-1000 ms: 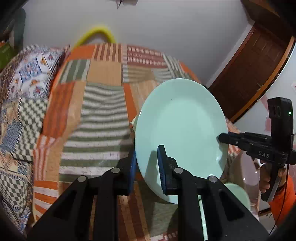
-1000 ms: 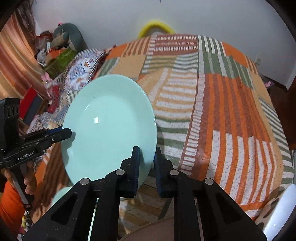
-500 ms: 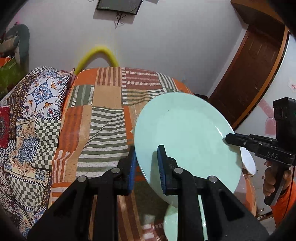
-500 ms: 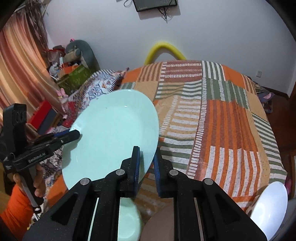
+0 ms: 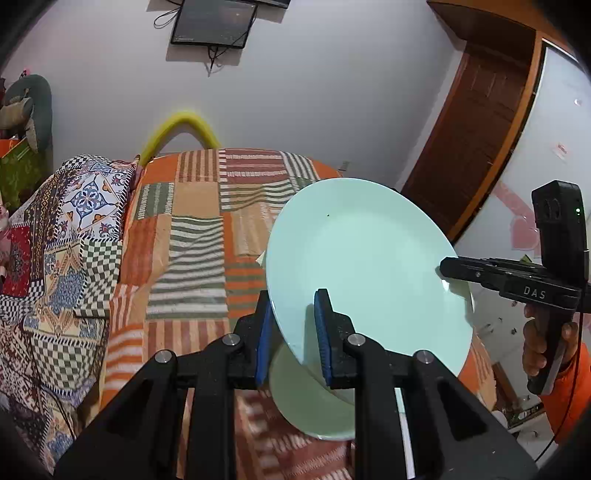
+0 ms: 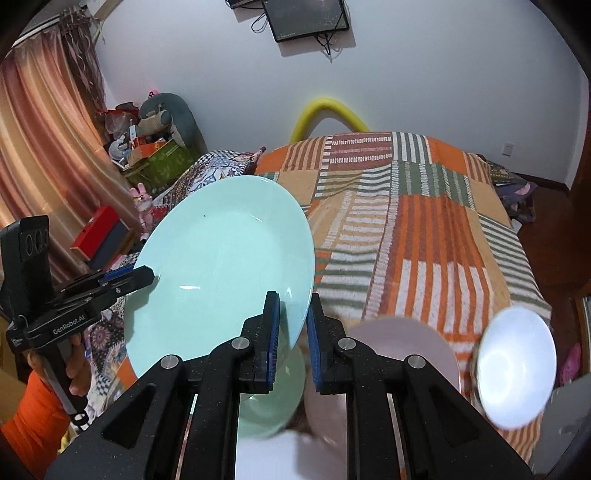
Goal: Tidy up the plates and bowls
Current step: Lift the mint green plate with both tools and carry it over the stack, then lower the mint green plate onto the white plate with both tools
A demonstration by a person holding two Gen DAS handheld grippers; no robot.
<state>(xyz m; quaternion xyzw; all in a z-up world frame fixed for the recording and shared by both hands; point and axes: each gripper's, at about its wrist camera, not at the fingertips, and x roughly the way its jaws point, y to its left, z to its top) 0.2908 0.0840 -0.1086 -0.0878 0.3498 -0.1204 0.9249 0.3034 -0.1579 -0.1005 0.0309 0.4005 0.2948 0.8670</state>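
Note:
A large mint-green plate (image 5: 365, 269) is held in the air over the bed, tilted, by both grippers on opposite rims. My left gripper (image 5: 293, 332) is shut on its near rim in the left wrist view; it also shows in the right wrist view (image 6: 147, 275). My right gripper (image 6: 293, 332) is shut on the plate (image 6: 221, 280) at the other rim and shows in the left wrist view (image 5: 445, 267). Below lie a second green dish (image 6: 273, 398), a pale pink plate (image 6: 399, 347) and a white bowl (image 6: 517, 365).
A bed with an orange striped patchwork cover (image 6: 424, 229) fills the middle. Patterned pillows (image 5: 74, 229) lie at its left. A wooden door (image 5: 472, 122) is at the right, clutter and a curtain (image 6: 44, 155) at the left, a wall screen (image 5: 212, 22) above.
Both grippers have lifted the green plate upward and back from the bed. More of the wall and the dishes below have come into view.

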